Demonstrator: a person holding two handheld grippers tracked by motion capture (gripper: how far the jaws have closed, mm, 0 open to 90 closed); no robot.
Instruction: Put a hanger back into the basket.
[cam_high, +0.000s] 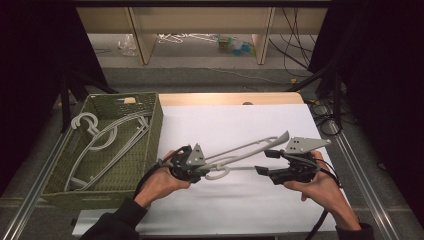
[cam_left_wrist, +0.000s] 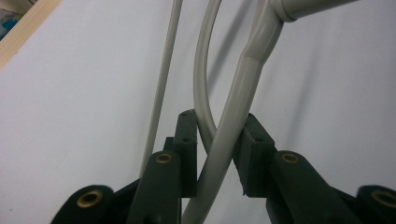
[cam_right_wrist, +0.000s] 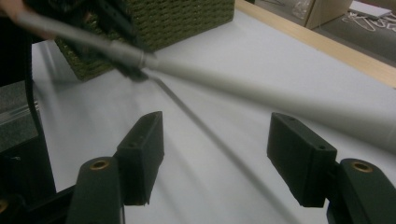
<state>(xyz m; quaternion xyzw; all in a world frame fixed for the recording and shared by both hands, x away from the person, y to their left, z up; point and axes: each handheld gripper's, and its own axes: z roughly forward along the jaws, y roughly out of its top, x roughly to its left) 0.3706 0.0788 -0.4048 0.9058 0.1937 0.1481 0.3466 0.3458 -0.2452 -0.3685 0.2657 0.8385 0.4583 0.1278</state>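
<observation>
Hanger (cam_high: 250, 147): grey plastic coat hanger, held just right of the green woven basket (cam_high: 155, 125), raised over the white table sheet (cam_high: 240, 200); hook end toward the basket, far arm tip pointing away from it.
Grip point: neck of the hanger beside its hook, seen in the left gripper view as a grey bar (cam_left_wrist: 233, 121) crossing between the jaws.
Left gripper (cam_high: 192, 165): pinching the hanger neck, jaws pressed against the bar on both sides.
Right gripper (cam_high: 272, 162): jaws spread wide, nothing between them; sits farther from the basket, just below the hanger's long arm (cam_right_wrist: 261, 93).
Basket contents: 2 or more white hangers (cam_high: 107, 137) lying inside, overlapping.
Step in hand (judgement): hanger carried by 1 gripper, the other positioned to take the far arm.
Risk 1: single pinch near the hook lets the long arm pivot and droop; cause is weight far from the grip.
Risk 2: hook or arm tip could catch the basket rim; cause is the hanger's length against the basket opening.
Risk 3: smooth round plastic could slide through the jaws if the pinch loosens.
</observation>
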